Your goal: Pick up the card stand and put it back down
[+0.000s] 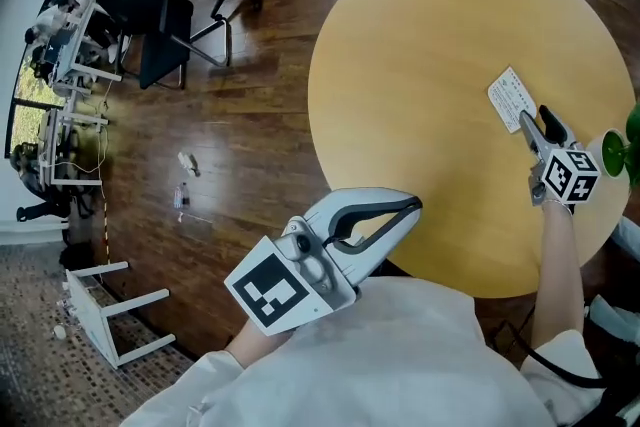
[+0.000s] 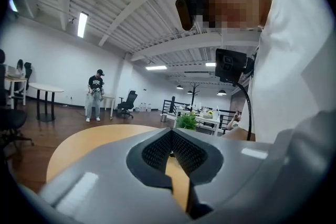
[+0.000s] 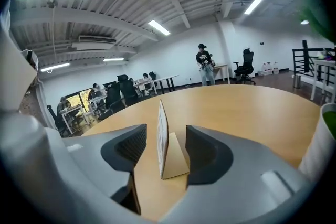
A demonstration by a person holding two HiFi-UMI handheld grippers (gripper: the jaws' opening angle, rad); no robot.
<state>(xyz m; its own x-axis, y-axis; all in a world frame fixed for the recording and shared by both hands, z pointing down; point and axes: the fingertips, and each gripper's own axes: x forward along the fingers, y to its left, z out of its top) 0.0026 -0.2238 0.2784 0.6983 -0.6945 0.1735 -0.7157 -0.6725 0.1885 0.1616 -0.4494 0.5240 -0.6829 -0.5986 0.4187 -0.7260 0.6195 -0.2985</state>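
The right tool [image 1: 533,120] gapes wide around the flat white card stand [image 3: 169,157], upright on the smooth round wooden table [image 1: 430,65].

I see card stand [image 1: 512,99]: white printed face, tan cardboard wedge behind, standing upright on round yellow bench [image 1: 420,55], near its right edge, between parted jaws of right tool [image 1: 534,121].

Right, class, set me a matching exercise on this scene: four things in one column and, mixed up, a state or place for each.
1 small white card stand with tan cardboard back
2 left gripper
3 right gripper
4 round pale wooden table

A jaws together, empty
B jaws apart, either side of the stand
C upright on the table
D on the dark wooden floor

Pairs: 1-C, 2-A, 3-B, 4-D
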